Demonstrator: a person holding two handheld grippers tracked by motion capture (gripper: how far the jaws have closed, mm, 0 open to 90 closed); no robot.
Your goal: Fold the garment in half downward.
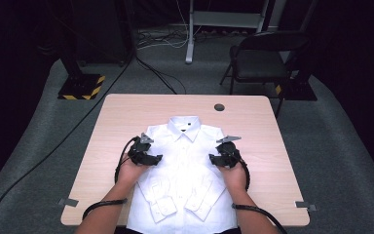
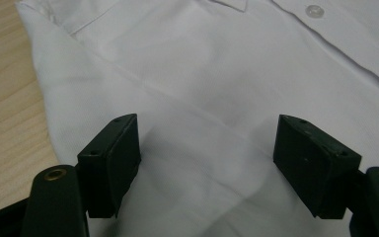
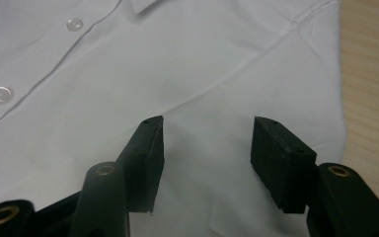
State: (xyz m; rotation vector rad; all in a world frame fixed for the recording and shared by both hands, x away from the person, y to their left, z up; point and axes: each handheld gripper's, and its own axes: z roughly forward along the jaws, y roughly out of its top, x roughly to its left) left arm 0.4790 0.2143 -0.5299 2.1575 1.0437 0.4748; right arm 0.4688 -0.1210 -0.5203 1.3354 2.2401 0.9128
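The white shirt (image 1: 182, 165) lies face up in the middle of the table (image 1: 126, 112), collar toward the far edge, hem hanging over the near edge, both sleeves folded in across the front. Left gripper (image 1: 151, 158) sits over the shirt's left side, jaws wide, nothing held. Right gripper (image 1: 217, 159) on the other side is about half open, also empty. My worry: pinch just one layer and the folded sleeves slide loose, or uneven grabs skew the whole fold.
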